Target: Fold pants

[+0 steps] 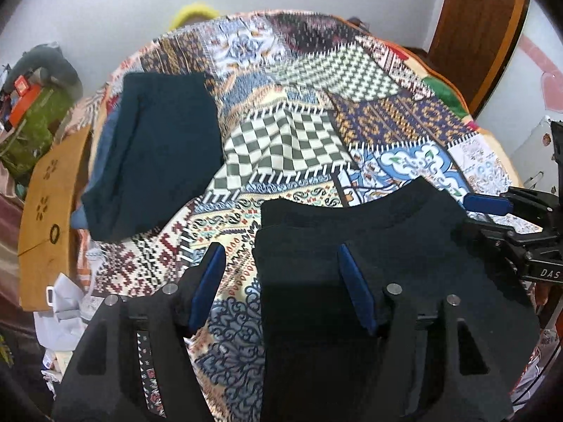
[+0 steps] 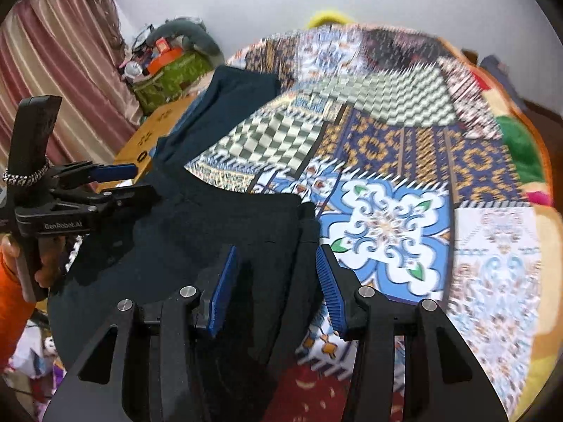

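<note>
1. Pants, black and folded into a thick stack, lie on a patchwork bedspread in the lower centre of the left wrist view; in the right wrist view the same pants fill the lower left and centre.
2. Left gripper stands with its jaws well apart over the left edge of the pants: the blue-padded right finger is above the black cloth, the left one above bare bedspread. Nothing is clamped between them.
3. Right gripper is also parted, less widely, straddling the right edge of the pants; its left pad is over the cloth and its right pad over the blue-and-white flower patch. Whether the pads touch the fabric cannot be told, but no cloth is pinched.
4. Each gripper shows in the other's camera: the right one at the right edge of the left wrist view, the left one at the left edge of the right wrist view, held by a hand with an orange sleeve.
5. A second folded garment, dark teal, lies in the upper left of the left wrist view, well apart from the black pants.
6. Beyond the bed's left side sit a brown cardboard box and a green bag.
</note>
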`<state>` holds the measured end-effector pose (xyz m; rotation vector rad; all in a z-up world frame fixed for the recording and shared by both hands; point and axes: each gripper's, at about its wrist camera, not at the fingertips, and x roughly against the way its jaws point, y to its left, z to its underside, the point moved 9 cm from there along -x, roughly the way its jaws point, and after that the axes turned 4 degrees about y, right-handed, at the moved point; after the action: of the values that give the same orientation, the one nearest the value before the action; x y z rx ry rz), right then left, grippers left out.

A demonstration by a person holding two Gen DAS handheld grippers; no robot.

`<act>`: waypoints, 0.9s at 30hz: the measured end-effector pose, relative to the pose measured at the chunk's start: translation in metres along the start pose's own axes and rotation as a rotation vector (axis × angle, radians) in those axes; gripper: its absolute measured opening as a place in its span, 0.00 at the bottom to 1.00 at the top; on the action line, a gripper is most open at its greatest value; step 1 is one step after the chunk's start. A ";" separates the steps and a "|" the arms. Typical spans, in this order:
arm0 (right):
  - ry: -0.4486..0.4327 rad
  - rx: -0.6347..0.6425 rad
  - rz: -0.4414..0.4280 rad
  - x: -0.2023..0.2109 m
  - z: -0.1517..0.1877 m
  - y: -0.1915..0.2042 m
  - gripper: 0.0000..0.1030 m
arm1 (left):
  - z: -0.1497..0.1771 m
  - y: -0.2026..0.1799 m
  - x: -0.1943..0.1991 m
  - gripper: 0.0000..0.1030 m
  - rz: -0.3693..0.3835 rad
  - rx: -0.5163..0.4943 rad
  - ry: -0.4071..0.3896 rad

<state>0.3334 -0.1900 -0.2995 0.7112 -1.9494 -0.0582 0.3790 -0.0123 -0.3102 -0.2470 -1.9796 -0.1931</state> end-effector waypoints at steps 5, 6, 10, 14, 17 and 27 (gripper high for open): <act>0.040 0.070 0.016 -0.013 0.009 0.000 0.29 | 0.003 0.003 -0.013 0.66 -0.002 -0.008 0.007; 0.049 0.078 0.011 -0.014 0.011 0.000 0.25 | 0.003 0.004 -0.015 0.66 0.005 0.002 0.008; 0.041 0.091 0.027 -0.015 0.014 -0.003 0.19 | 0.005 0.011 -0.021 0.67 0.036 0.052 0.009; 0.031 0.083 0.047 -0.014 0.013 -0.003 0.19 | 0.008 0.015 -0.024 0.67 0.097 0.099 0.021; 0.022 0.100 0.096 -0.006 0.011 0.000 0.19 | 0.008 0.014 -0.014 0.67 0.090 0.091 0.010; -0.087 0.104 0.139 0.052 0.008 0.021 0.56 | 0.013 0.025 0.052 0.74 0.047 0.074 -0.095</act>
<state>0.3009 -0.2014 -0.2548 0.6482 -2.0919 0.0991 0.3535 0.0199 -0.2678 -0.2586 -2.0685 -0.0791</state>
